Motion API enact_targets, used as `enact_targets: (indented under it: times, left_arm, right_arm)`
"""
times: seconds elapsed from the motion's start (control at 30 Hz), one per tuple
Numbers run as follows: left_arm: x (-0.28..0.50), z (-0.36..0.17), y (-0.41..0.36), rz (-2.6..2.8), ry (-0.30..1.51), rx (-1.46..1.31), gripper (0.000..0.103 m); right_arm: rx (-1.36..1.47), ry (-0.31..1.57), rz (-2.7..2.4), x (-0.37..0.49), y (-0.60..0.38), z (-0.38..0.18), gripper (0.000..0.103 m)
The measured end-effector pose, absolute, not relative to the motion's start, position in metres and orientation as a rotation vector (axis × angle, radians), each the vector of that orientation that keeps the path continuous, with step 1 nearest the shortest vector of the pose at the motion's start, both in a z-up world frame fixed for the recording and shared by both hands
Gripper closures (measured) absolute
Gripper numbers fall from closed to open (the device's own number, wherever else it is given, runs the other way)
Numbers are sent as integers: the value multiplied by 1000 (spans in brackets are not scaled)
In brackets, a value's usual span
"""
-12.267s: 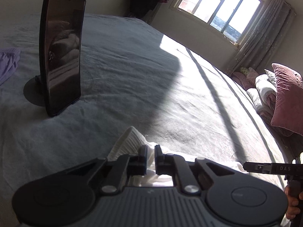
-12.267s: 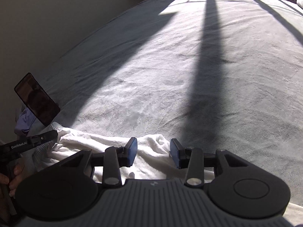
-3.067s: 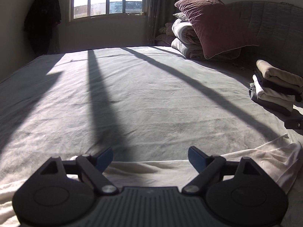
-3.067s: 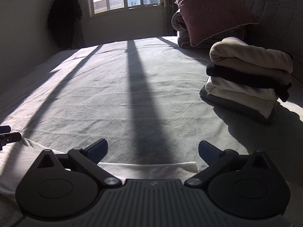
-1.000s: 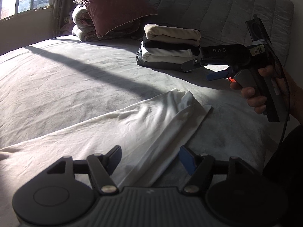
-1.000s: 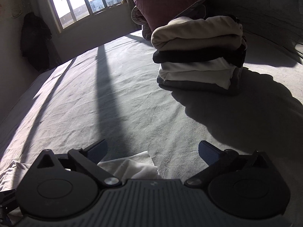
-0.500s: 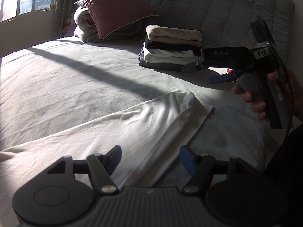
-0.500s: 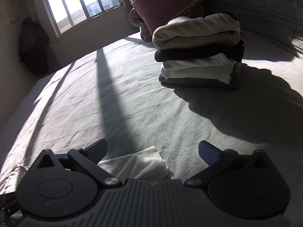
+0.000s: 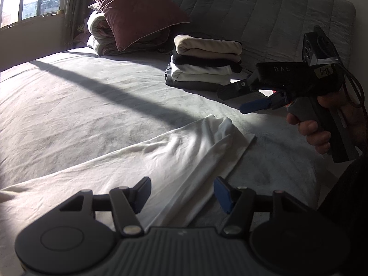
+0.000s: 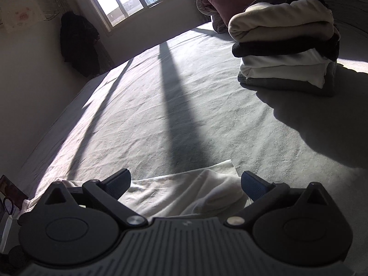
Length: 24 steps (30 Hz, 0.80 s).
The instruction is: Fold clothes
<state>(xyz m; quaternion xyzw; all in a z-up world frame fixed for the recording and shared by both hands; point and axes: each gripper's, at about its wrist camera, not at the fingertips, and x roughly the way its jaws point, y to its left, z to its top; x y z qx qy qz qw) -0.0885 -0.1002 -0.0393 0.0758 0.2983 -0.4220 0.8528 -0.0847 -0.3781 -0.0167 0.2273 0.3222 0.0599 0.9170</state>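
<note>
Blue pads on the left tongs (image 9: pixel 181 192) are closing over the white cloth's (image 9: pixel 142 161) edge, not pinching it yet. The right tongs (image 10: pixel 185 184) are wide open, now tipped down over the cloth's far end. The cloth lies long and flat on the bed (image 9: pixel 76 96). I think a fold comes next. The pile (image 10: pixel 285 46) waits nearby.

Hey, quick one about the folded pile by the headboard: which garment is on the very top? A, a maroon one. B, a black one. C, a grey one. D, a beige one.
D: in the pile of folded clothes the beige garment lies on top, with the black garment under it, then a white garment, and a grey garment at the bottom.
</note>
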Motion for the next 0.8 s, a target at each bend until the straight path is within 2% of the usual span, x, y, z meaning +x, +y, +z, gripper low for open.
enact_targets:
  times: [0.1, 0.17, 0.23, 0.27, 0.33, 0.43, 0.6, 0.7, 0.77, 0.8]
  left_arm:
    - [-89, -35, -114, -916, 619, 177, 47]
    - [-90, -35, -129, -947, 616, 202, 55]
    - [-89, -36, -144, -973, 613, 219, 58]
    - [-87, -37, -152, -978, 614, 224, 59]
    - [-82, -41, -166, -980, 617, 234, 62]
    - [-73, -47, -189, -962, 627, 256, 69]
    - [-62, -54, -214, -948, 653, 288, 72]
    - [-62, -53, -222, -944, 658, 297, 81]
    - [-65, -52, -225, -944, 666, 295, 98]
    - [-67, -51, -225, -941, 666, 297, 98]
  right_arm:
    - [572, 650, 123, -88, -394, -16, 0]
    - [632, 644, 123, -90, -404, -17, 2]
    - [677, 647, 109, -92, -411, -19, 20]
    - [694, 658, 110, -92, -414, -20, 23]
    - [727, 692, 125, -91, -419, -24, 40]
    - [746, 740, 133, -91, -422, -28, 51]
    - [730, 770, 109, -93, -427, -27, 52]
    - [719, 770, 103, -95, -432, -25, 52]
    - [713, 771, 94, -97, -435, -24, 52]
    - [715, 772, 89, -98, -437, -24, 52]
